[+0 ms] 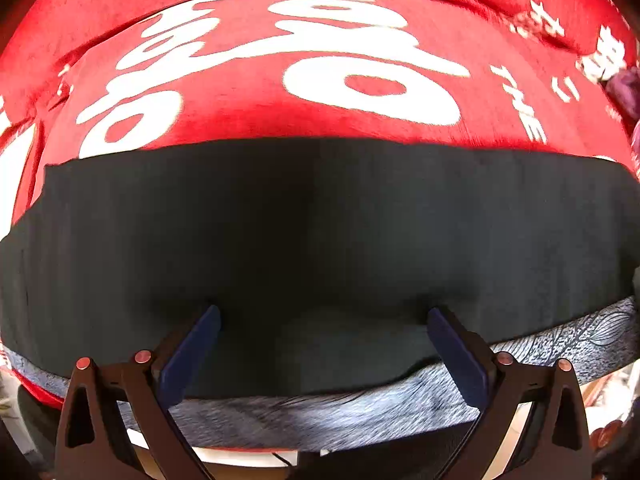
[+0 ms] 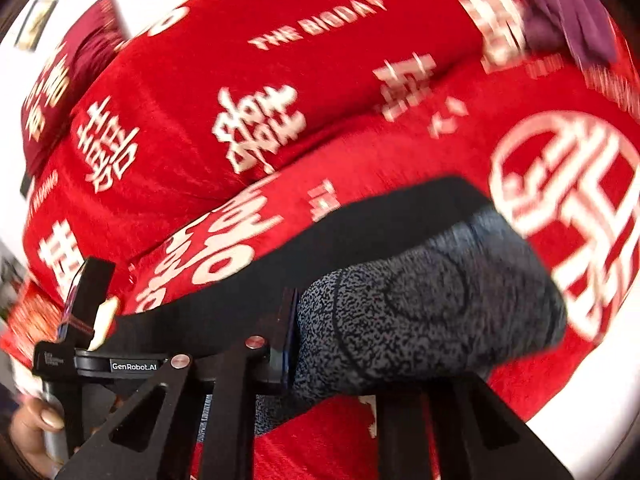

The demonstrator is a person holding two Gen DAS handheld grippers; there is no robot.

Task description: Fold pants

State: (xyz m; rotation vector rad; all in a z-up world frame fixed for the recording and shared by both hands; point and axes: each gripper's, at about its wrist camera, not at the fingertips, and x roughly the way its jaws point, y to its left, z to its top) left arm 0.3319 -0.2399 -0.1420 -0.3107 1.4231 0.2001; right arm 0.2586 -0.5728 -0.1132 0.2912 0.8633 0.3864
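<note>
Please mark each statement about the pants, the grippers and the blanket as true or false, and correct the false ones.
1. The left gripper is open above the black pants. True.
2. The pants lie on a plain blue sheet. False: they lie on a red blanket with white lettering.
3. The right gripper has speckled grey fabric of the pants against its finger. True.
4. A purple cloth lies far off on the blanket. True.
5. The black layer hides all grey fabric in the left wrist view. False: a grey band shows along its near edge.
</note>
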